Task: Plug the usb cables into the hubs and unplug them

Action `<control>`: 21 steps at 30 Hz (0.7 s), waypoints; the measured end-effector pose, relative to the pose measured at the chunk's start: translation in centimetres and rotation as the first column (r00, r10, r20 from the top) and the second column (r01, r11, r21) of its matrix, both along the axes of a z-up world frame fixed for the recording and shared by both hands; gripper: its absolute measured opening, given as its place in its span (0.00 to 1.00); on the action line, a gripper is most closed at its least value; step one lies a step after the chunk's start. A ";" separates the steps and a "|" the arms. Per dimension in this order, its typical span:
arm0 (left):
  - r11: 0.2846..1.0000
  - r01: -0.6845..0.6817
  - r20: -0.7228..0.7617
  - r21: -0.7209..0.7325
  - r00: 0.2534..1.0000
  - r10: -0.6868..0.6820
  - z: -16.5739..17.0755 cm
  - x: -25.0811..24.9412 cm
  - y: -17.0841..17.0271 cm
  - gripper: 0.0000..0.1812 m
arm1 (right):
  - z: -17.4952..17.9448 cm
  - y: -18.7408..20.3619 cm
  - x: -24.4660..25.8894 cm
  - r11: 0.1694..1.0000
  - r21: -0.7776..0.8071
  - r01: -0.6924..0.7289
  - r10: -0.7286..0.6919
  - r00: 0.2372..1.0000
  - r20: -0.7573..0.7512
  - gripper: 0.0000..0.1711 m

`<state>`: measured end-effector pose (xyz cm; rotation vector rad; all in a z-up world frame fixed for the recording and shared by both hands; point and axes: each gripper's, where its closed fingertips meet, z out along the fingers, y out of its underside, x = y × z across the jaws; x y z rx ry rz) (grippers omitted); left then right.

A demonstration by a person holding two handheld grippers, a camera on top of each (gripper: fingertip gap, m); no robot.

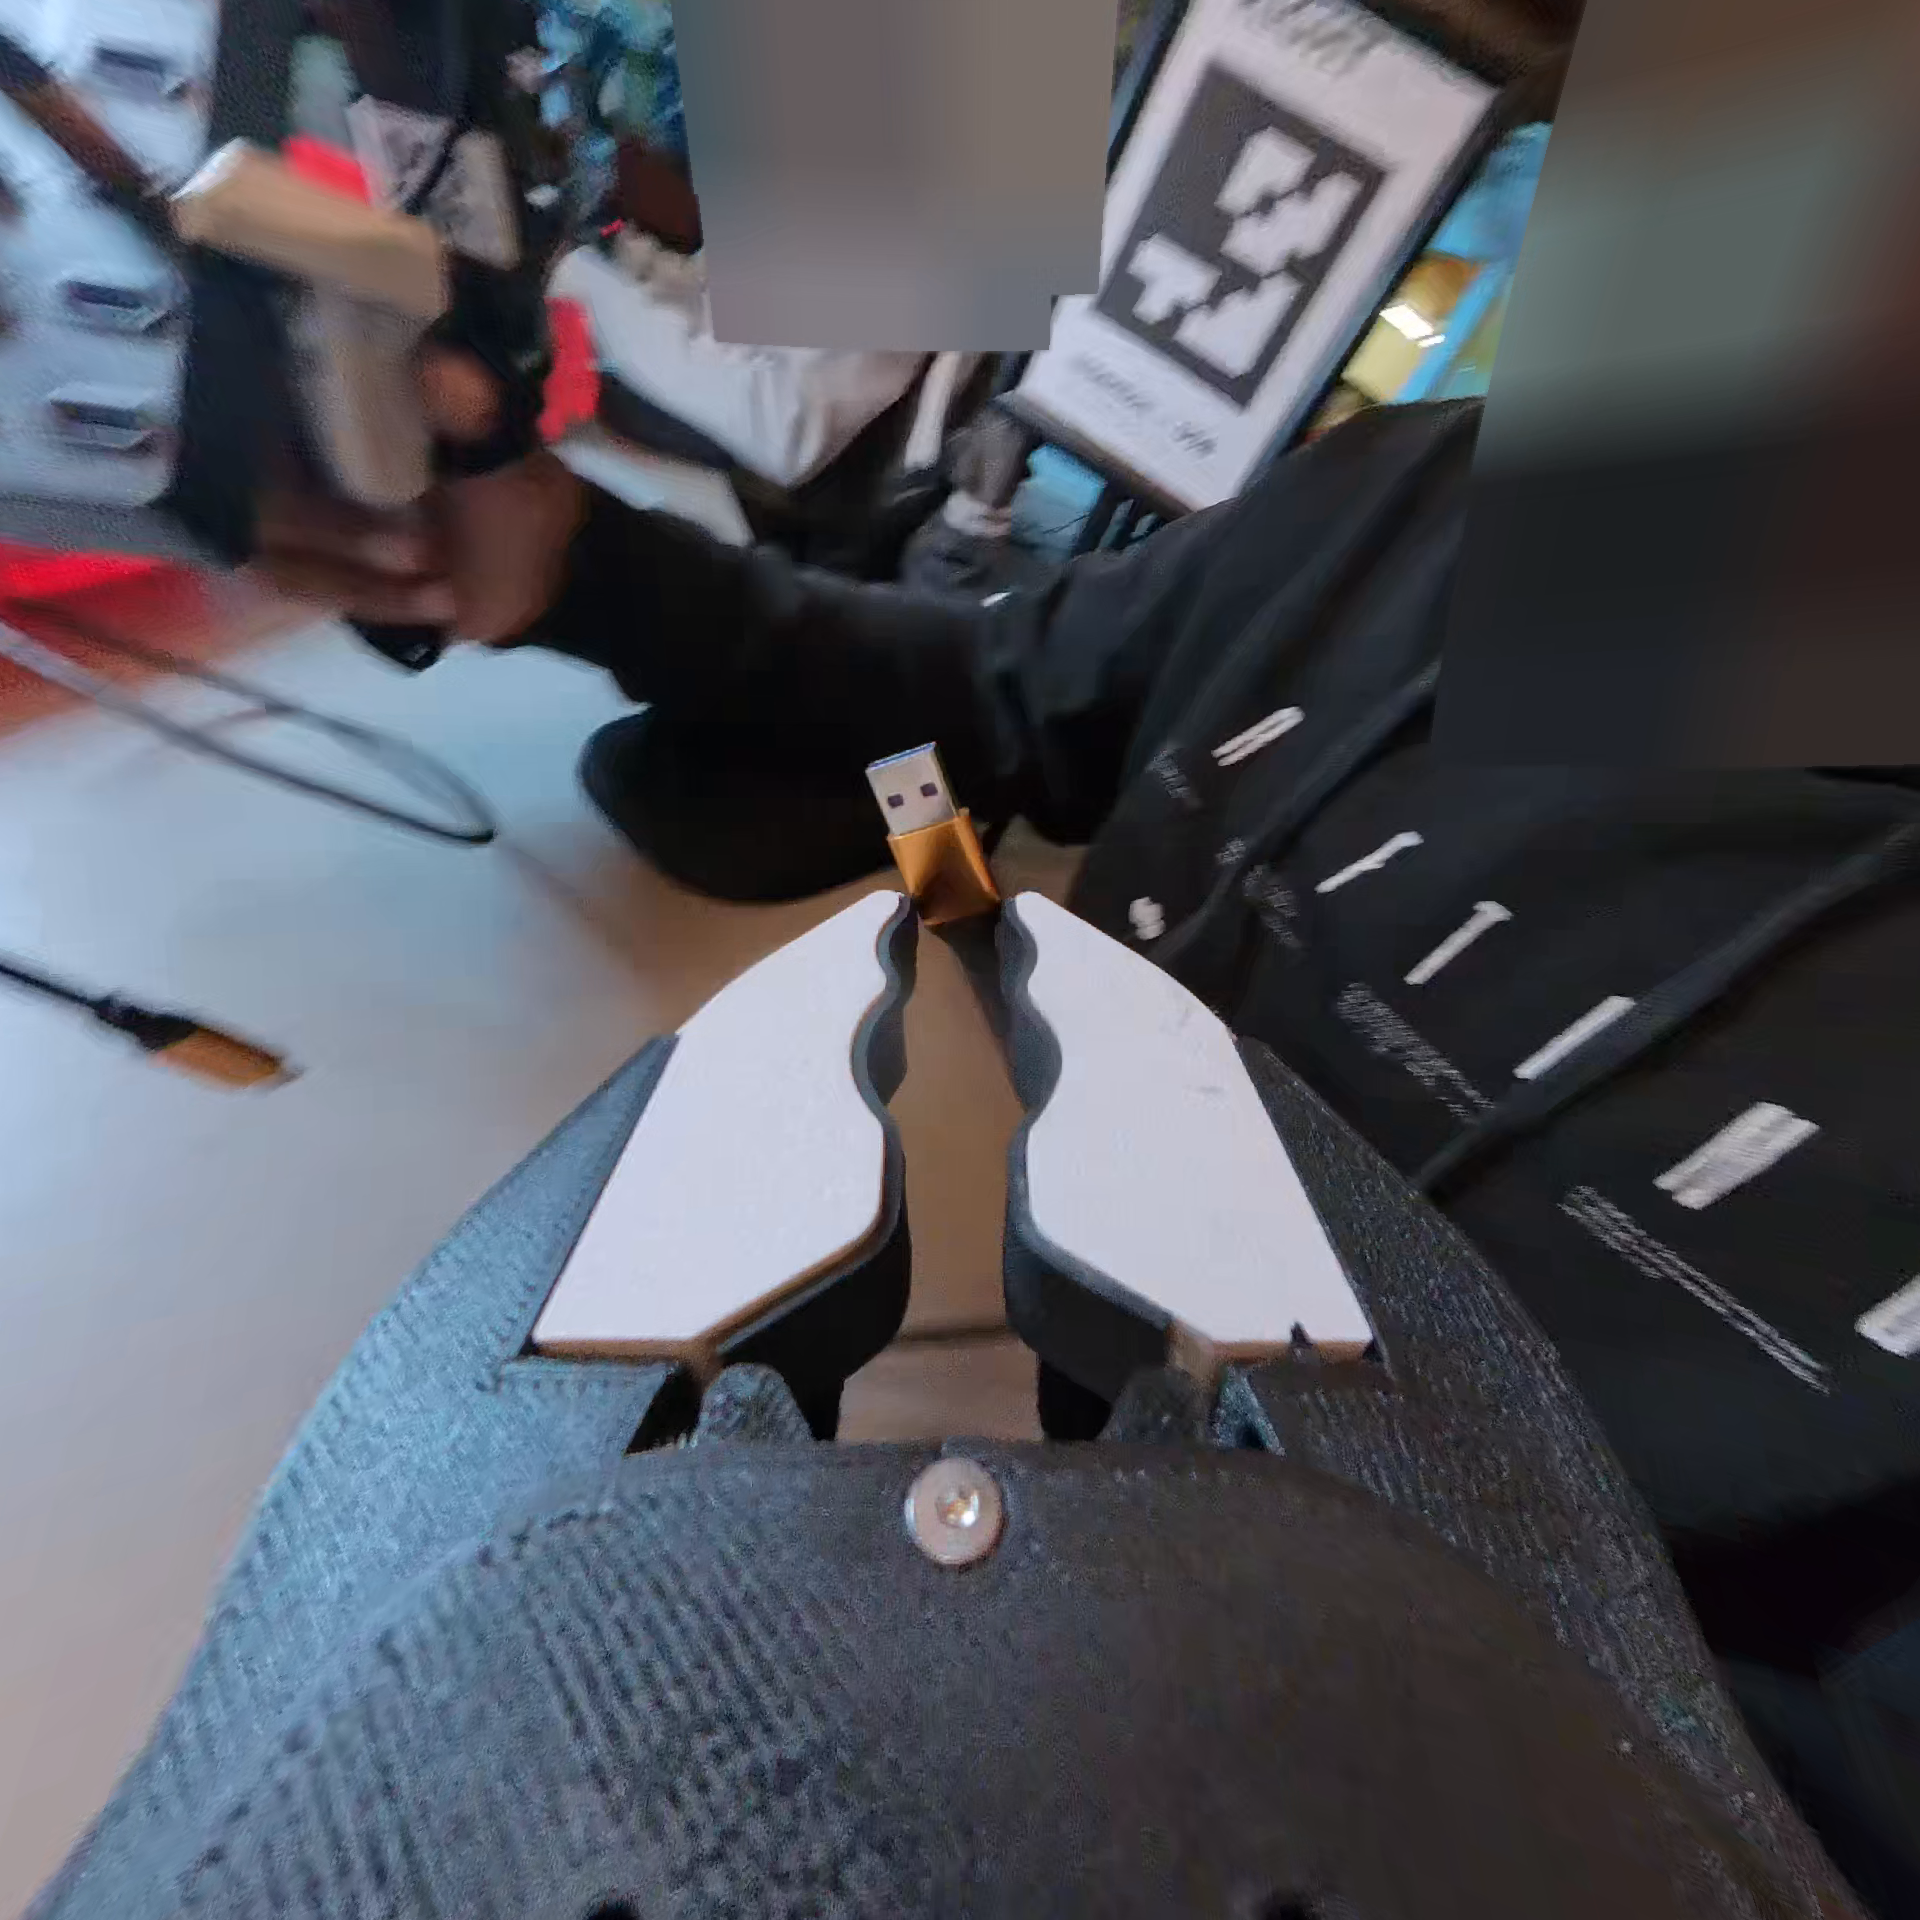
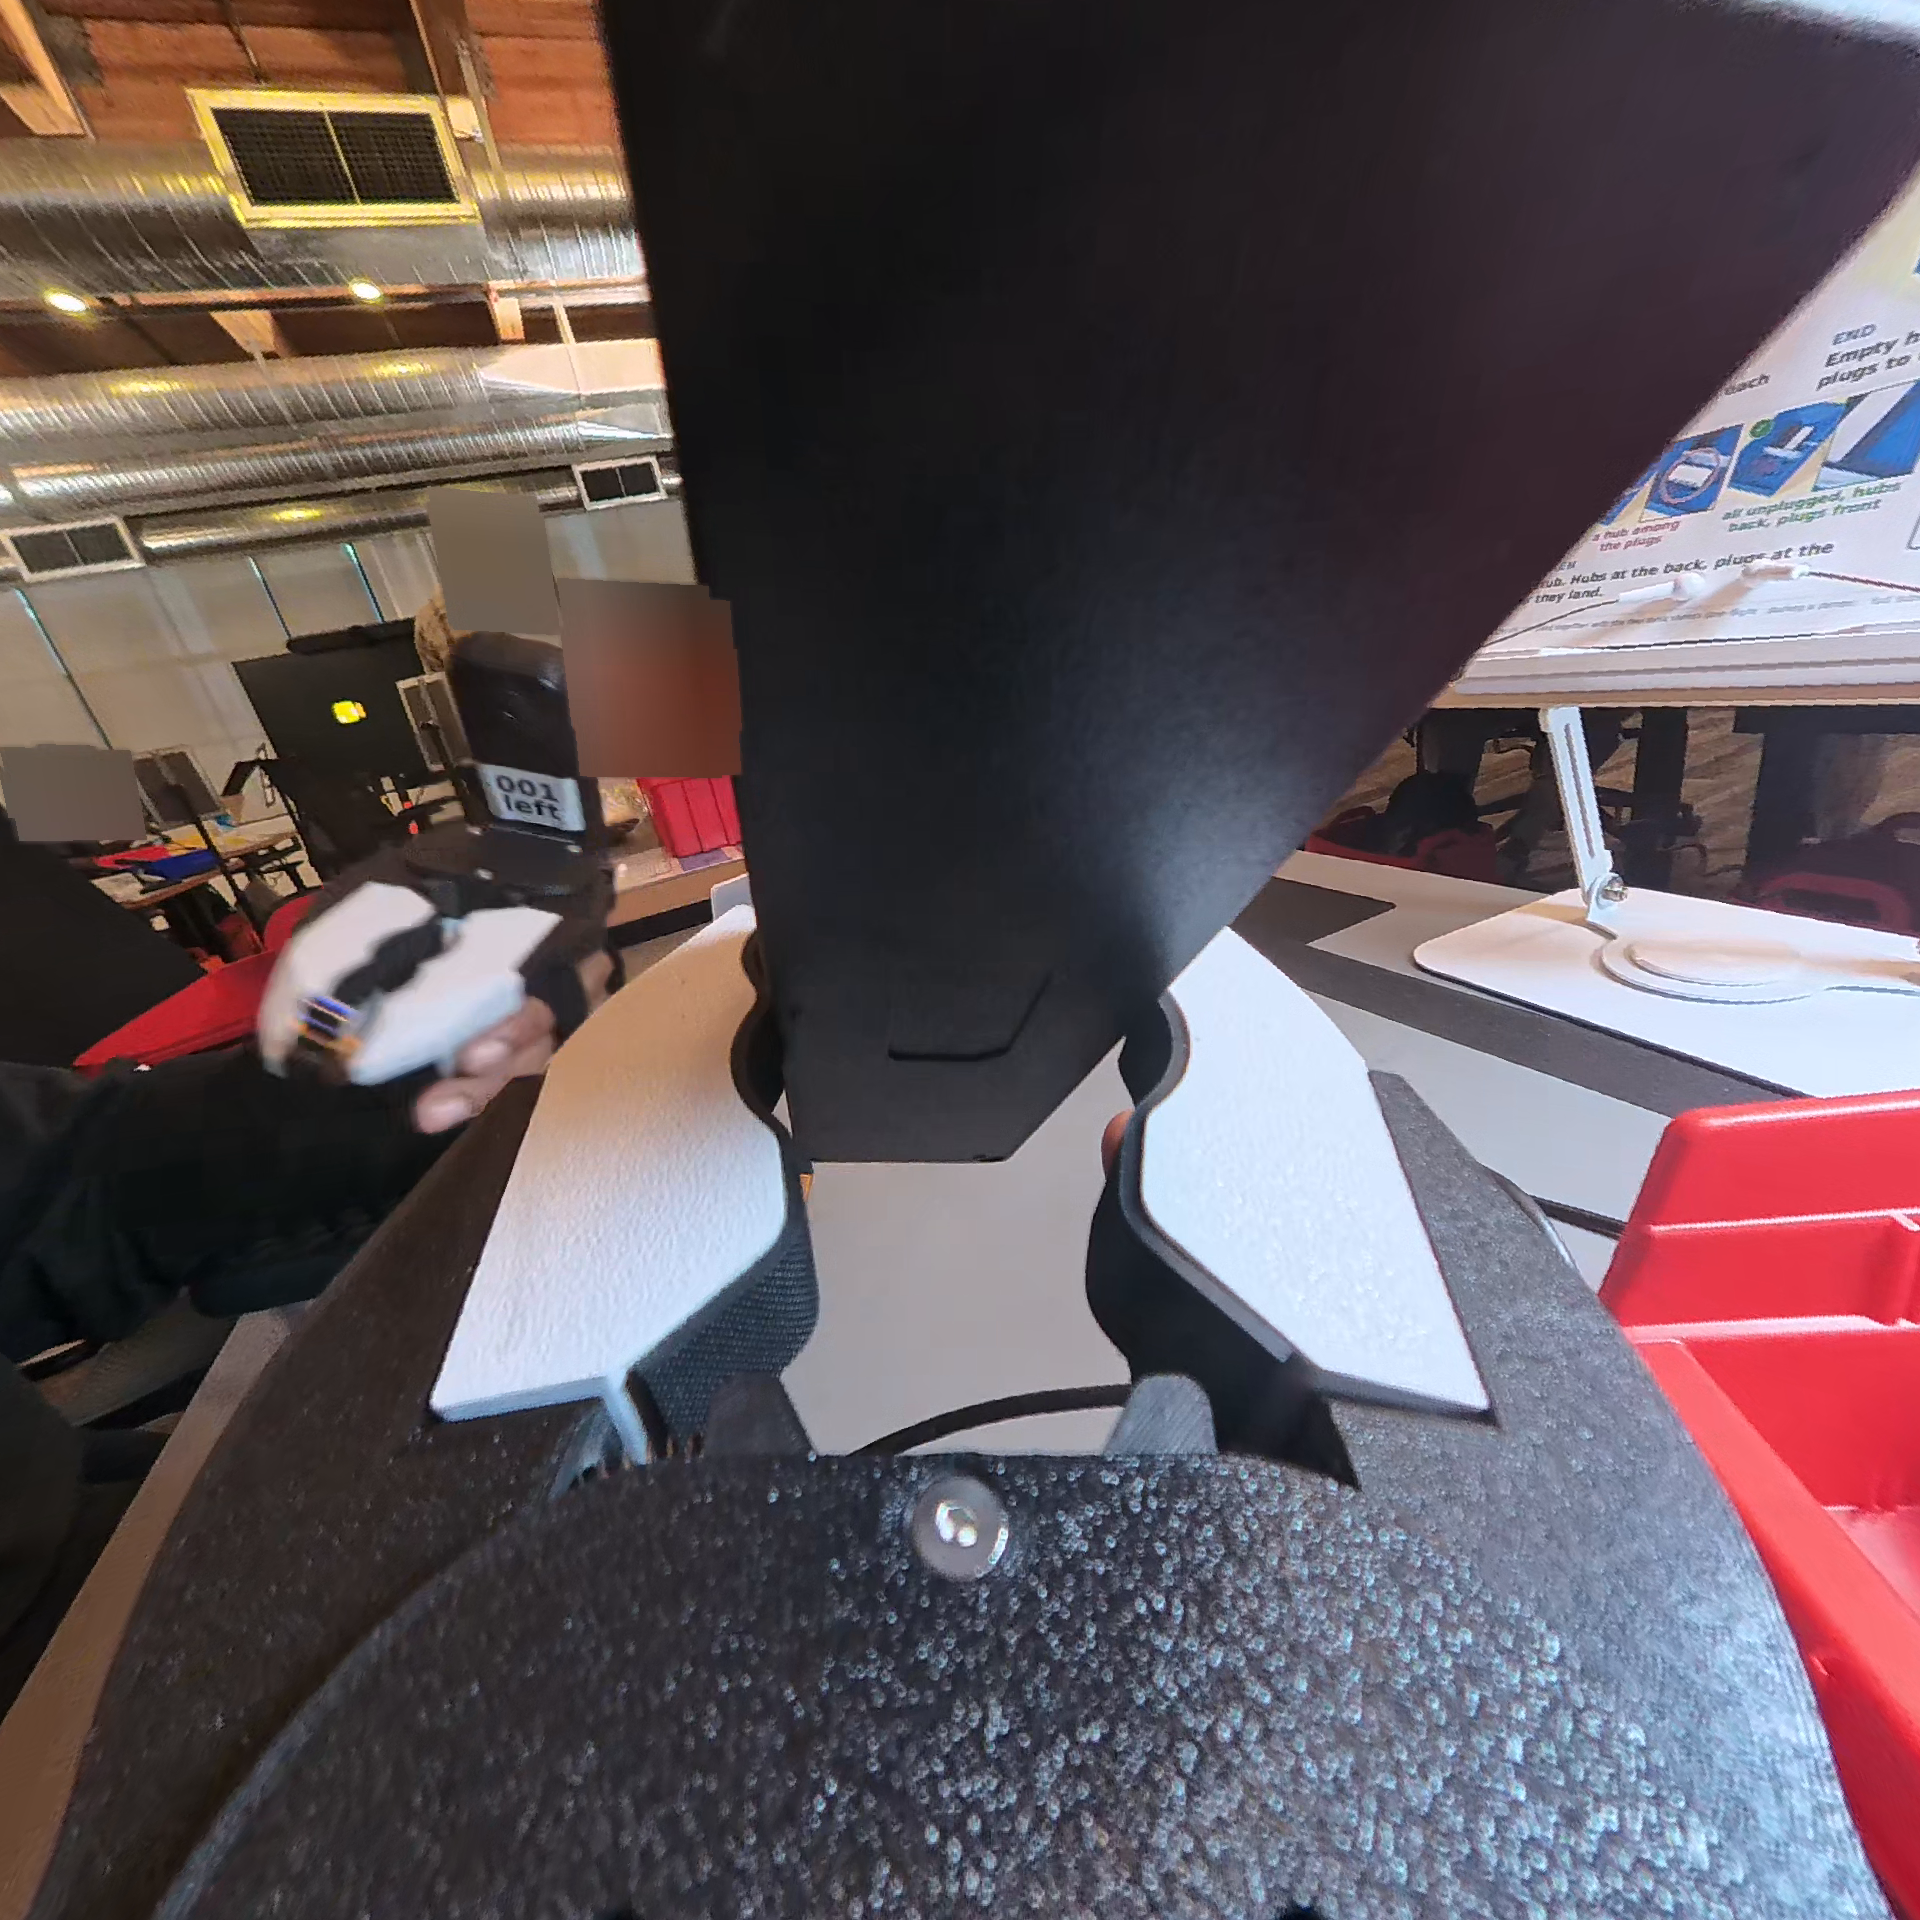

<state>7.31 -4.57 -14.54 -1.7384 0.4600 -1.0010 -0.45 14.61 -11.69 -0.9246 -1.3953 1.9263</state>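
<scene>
Left gripper [image 1: 951,909]: fingers pinched on the orange shell of a USB plug [image 1: 932,831], metal tip left clear for insertion, raised above the tabletop [image 1: 260,935]. Right gripper [image 2: 961,1039]: fingers clamping the black hub [image 2: 1039,520], held aloft, presumably to present a port. Spare orange plug [image 1: 213,1055]: lying on tabletop.

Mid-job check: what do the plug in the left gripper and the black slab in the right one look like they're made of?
USB plug in the left gripper: bright bare-metal tip, with an orange shell whose satin sheen suggests anodised metal, possibly plastic. Black hub in the right gripper: matte, smooth and glare-free, likely plastic or coated metal.
</scene>
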 end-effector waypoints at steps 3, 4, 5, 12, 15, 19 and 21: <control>0.999 -0.042 0.066 0.001 0.997 0.041 0.4 -1.5 0.1 0.08 | 0.0 0.0 0.0 1.000 -0.004 0.001 -0.001 1.000 0.002 0.38; 0.996 -0.085 0.106 -0.027 0.990 0.088 0.0 -2.9 0.4 0.08 | 0.0 0.0 0.0 1.000 -0.004 0.001 -0.001 1.000 0.003 0.38; 0.988 -0.135 0.138 -0.077 0.980 0.145 -0.7 -4.6 0.7 0.06 | -0.1 0.0 -0.1 1.000 -0.004 0.000 0.000 1.000 0.004 0.38; 0.750 -0.507 -0.168 -0.425 0.858 0.485 -10.8 -13.1 1.8 0.05 | -0.2 0.0 -0.1 1.000 0.003 -0.001 0.001 1.000 0.008 0.38; 0.730 -0.561 -0.304 -0.390 0.827 0.473 -11.6 -12.6 2.3 0.07 | -0.1 0.2 -0.1 1.000 -0.002 0.007 -0.007 1.000 0.005 0.38; 0.720 -0.639 -0.469 -0.271 0.741 0.481 -12.1 -11.1 4.3 0.11 | -0.1 0.7 -0.2 0.999 -0.011 0.031 -0.031 1.000 0.002 0.38; 0.715 -0.663 -0.542 -0.221 0.693 0.475 -12.8 -10.2 5.6 0.12 | -0.1 0.8 -0.3 0.999 -0.011 0.041 -0.041 0.999 0.003 0.38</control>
